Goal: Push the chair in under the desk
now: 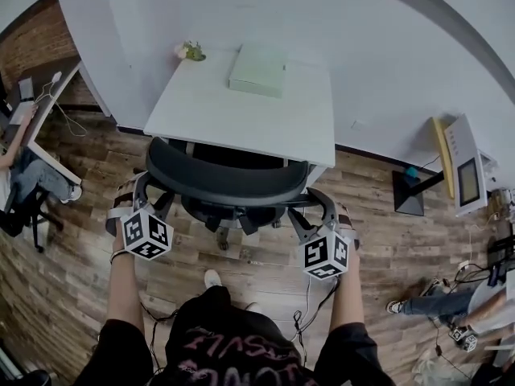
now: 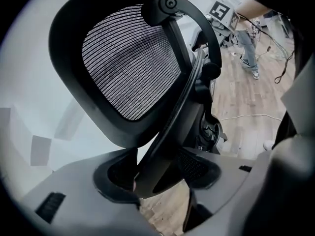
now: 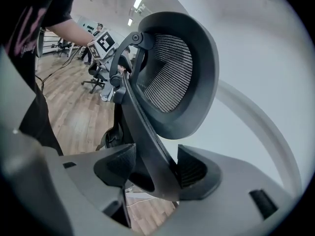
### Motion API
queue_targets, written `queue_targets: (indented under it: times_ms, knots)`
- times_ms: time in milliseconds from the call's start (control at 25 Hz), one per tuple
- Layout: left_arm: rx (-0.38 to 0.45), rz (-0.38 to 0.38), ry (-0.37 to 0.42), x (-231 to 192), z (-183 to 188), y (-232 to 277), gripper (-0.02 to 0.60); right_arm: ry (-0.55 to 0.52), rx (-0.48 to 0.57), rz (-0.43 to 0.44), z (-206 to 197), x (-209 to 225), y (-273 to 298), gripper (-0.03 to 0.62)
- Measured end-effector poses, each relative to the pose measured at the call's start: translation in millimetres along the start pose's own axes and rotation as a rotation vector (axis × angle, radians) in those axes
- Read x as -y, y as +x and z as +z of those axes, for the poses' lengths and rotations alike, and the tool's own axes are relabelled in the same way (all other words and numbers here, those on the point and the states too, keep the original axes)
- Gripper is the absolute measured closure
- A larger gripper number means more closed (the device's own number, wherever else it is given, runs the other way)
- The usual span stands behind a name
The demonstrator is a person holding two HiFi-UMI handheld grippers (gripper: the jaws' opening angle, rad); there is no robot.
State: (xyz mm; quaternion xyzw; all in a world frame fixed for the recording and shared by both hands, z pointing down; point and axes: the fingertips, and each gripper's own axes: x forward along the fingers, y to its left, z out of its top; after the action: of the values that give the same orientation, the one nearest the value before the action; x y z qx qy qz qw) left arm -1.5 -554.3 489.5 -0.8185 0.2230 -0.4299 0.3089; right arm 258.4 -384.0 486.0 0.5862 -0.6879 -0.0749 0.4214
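Observation:
A black mesh-backed office chair (image 1: 227, 182) stands at the white desk (image 1: 241, 123), its seat mostly hidden under the desktop. My left gripper (image 1: 135, 190) grips the left side of the chair's back frame. My right gripper (image 1: 323, 206) grips the right side. In the left gripper view the dark frame bar (image 2: 170, 132) runs between the left gripper's (image 2: 157, 175) jaws, with the mesh backrest (image 2: 128, 63) above. In the right gripper view the same kind of bar (image 3: 147, 141) fills the right gripper's (image 3: 155, 173) jaws below the backrest (image 3: 172, 73).
A pale green box (image 1: 257, 71) and a small plant (image 1: 191, 51) sit at the desk's far edge against the white wall. Another desk with a seated person (image 1: 24, 167) is at the left. A stand with a screen (image 1: 467, 167) and floor cables (image 1: 310, 308) lie to the right.

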Motion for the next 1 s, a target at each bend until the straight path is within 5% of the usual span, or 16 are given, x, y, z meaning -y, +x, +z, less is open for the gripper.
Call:
queue_targets:
  times_ms: [1000]
  knots:
    - [0.128, -0.072, 0.068, -67.9, -9.1, 76.9, 0.318, 0.048, -0.11, -0.056, 22.3, 29.8, 72.3, 0.33]
